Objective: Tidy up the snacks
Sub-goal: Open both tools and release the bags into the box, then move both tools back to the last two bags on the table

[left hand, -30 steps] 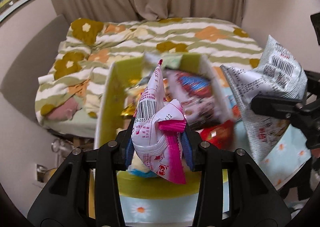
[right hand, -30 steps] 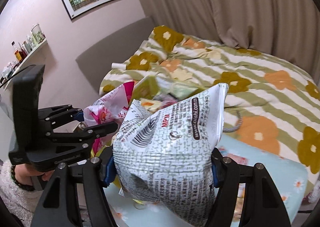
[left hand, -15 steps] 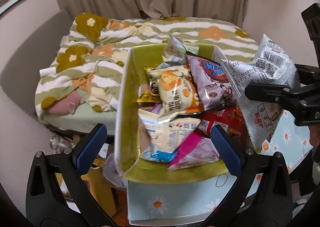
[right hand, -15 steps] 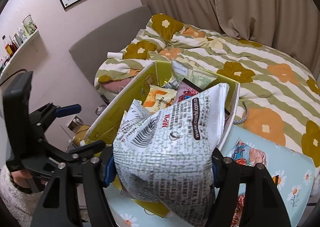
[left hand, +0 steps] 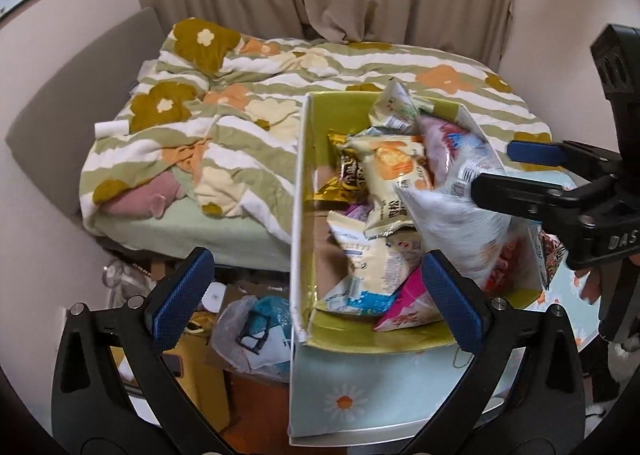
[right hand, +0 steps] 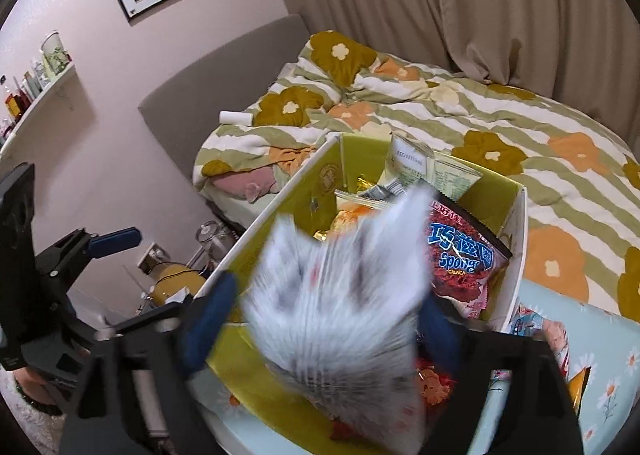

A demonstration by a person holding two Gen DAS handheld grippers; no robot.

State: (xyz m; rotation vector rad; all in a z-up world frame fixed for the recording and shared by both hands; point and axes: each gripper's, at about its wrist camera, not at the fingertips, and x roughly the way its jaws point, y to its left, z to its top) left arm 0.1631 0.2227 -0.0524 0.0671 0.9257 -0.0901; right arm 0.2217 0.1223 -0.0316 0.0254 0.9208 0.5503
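**Both grippers let go over the snack box**

Since a second ago, the pink-and-white snack packet [left hand: 404, 315] has left the left gripper [left hand: 316, 307] and now lies inside the open yellow-lined cardboard box [left hand: 298, 215], at its near end beside a cream-and-blue packet [left hand: 360, 267]. That gripper's jaws stand spread wide, blue pads well apart, with nothing between them.

Jaws on the right gripper [right hand: 320, 319] have just been opening. The large white-and-grey crinkled snack bag [right hand: 340, 295] that they clamped half a second ago is a blur between the pads, over the near end of the box; the pads stand clear of its sides. From the left wrist view the same bag [left hand: 452, 223] shows as a pale smear under the right gripper's finger [left hand: 516, 195].

Other packets fill the box: a cream one printed with orange [left hand: 396, 171], a gold foil one [left hand: 348, 175], and a dark red packet lettered in blue [right hand: 464, 259] leaning against the far right wall. The box sits on a pale blue tabletop with daisies [left hand: 344, 403], just beside a bed with a green-striped floral quilt [left hand: 240, 123].
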